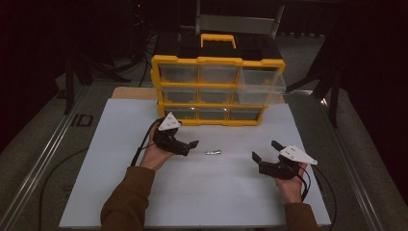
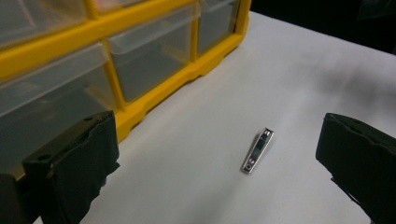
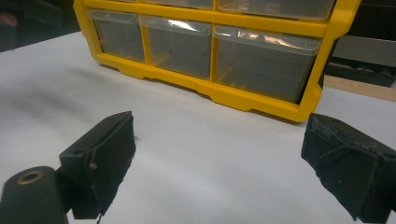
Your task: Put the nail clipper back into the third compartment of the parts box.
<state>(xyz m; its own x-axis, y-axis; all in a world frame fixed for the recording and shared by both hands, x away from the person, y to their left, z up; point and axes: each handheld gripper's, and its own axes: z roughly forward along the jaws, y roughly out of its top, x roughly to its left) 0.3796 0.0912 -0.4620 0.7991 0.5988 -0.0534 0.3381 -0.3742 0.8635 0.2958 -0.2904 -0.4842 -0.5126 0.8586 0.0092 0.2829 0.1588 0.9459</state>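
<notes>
Our left claw [image 1: 189,144] is spread wide, and the little nail clipper [image 1: 212,152] lies flat on the white surface [image 1: 216,192] just in front of it. Our right claw [image 1: 266,151] is spread wide too, well apart from the clipper, near the yellow drawer box [image 1: 219,61].

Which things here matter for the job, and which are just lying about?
In the job:
- nail clipper, flat on the table between the claws
- left claw, open, nearest it
- yellow drawer cabinet, top right drawer pulled out

Just lying about:
- right claw, open, idle
- white table
- cables behind
</notes>
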